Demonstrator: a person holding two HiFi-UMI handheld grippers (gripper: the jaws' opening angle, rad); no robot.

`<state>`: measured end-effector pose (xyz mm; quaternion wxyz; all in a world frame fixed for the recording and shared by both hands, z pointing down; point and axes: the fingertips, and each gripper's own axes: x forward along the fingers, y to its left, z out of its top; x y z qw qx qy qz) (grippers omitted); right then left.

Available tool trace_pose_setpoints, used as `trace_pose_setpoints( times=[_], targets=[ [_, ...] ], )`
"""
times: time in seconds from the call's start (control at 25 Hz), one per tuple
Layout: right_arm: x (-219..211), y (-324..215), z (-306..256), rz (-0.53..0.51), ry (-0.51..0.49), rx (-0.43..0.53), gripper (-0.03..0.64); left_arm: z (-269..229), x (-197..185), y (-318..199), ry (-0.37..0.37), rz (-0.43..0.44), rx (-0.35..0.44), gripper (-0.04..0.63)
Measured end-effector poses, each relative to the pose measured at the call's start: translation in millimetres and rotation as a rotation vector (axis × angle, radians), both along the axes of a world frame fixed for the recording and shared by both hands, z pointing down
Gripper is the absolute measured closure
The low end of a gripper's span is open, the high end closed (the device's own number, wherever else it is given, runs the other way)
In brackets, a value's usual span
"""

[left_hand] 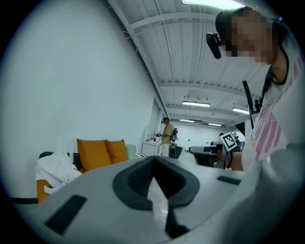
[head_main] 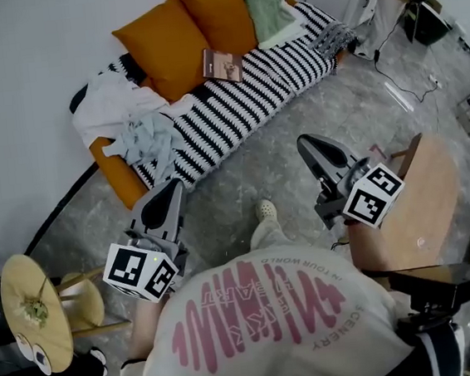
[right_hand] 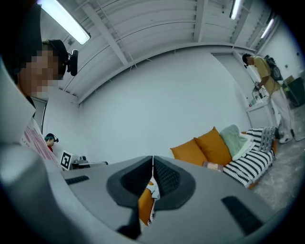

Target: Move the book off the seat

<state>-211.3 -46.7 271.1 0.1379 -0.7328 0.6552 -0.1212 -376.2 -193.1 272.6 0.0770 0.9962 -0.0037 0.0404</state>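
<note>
The book (head_main: 222, 64) lies flat on the black-and-white striped sofa seat (head_main: 246, 98), in front of two orange cushions (head_main: 193, 29). In the right gripper view the book (right_hand: 213, 166) shows small and far off, below the cushions. Both grippers are held level in front of the person, well short of the sofa. My left gripper (head_main: 167, 194) points toward the sofa's left end, its jaws (left_hand: 153, 163) meeting at the tips with nothing between them. My right gripper (head_main: 309, 145) is also shut and empty, its tips (right_hand: 152, 159) touching.
White and pale blue clothes (head_main: 128, 119) are heaped on the sofa's left end, and a green blanket (head_main: 270, 8) lies at its right. A round wooden table (head_main: 420, 205) stands right of me, a small round stool (head_main: 31, 317) at my left. Another person (left_hand: 167, 136) stands far off by a white cabinet.
</note>
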Motion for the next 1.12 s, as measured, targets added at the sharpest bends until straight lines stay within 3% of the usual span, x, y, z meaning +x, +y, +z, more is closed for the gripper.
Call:
trace_pose_setpoints(
  times=[0.24, 0.56, 0.72, 0.92, 1.12],
  targets=[
    [47.2, -23.6, -0.7, -0.049, 0.011, -0.01, 0.604, 11.2, 40.5, -19.1, -0.028, -0.059, -0.051, 0.588],
    [128.0, -51.1, -2.7, -0.096, 0.002, -0.004, 0.604, -7.3, 107.5, -47.2, 0.002, -0.138, -0.053, 0.588],
    [149.9, -54.0, 9.4, -0.114, -0.002, -0.014, 0.604, -9.9, 120.3, -49.5, 0.042, -0.173, -0.088, 0.588],
    [178.2, -71.4, 8.6, -0.144, -0.078, 0.001, 0.604, -11.6, 132.4, -58.6, -0.002, -0.221, -0.044, 0.588],
    [197.8, -88.5, 5.8, -0.19, -0.007, -0.043, 0.604, -12.7, 149.4, -72.3, 0.011, -0.273, -0.106, 0.588]
  ],
)
